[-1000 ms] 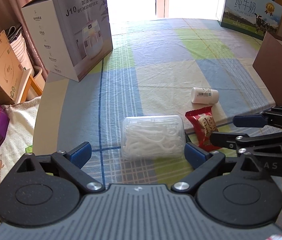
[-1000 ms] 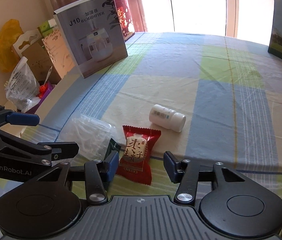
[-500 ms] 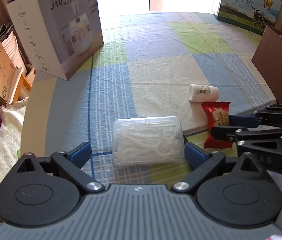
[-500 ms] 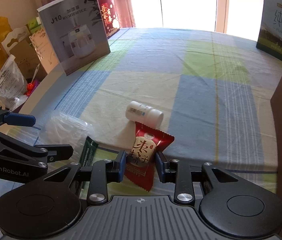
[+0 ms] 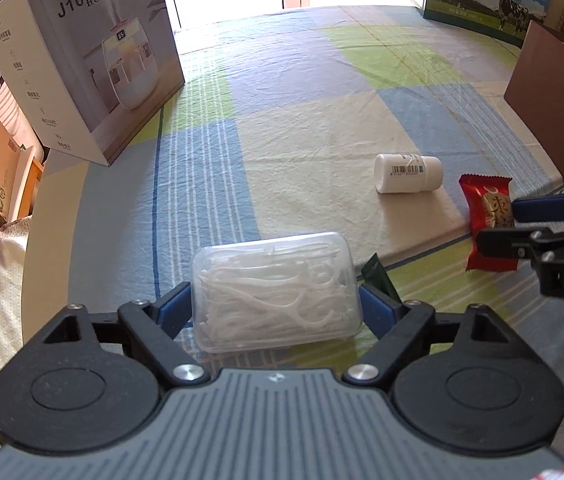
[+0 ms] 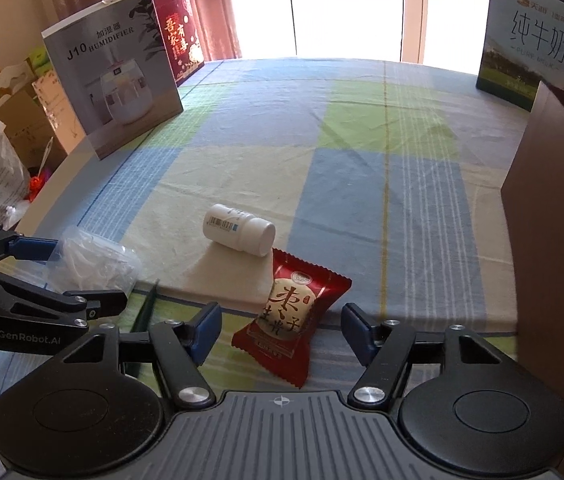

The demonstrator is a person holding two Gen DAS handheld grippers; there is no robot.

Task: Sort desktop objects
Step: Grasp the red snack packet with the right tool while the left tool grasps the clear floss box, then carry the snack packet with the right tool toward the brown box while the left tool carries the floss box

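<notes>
left gripper [image 5: 276, 306]: closed against both ends of clear floss-pick box [image 5: 276, 292], lower centre of frame | right gripper [image 6: 280, 330]: spread wide, nothing gripped, red snack packet [image 6: 288, 314] lying between fingers | white bottle [image 6: 240, 230]: on its side, mid-frame

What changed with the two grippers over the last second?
The right gripper had shut on the red snack packet half a second ago; now its fingers stand wide open around it. The left gripper has closed in on the clear floss pick box, fingers against its sides. The white bottle stayed lying on the tablecloth.
</notes>
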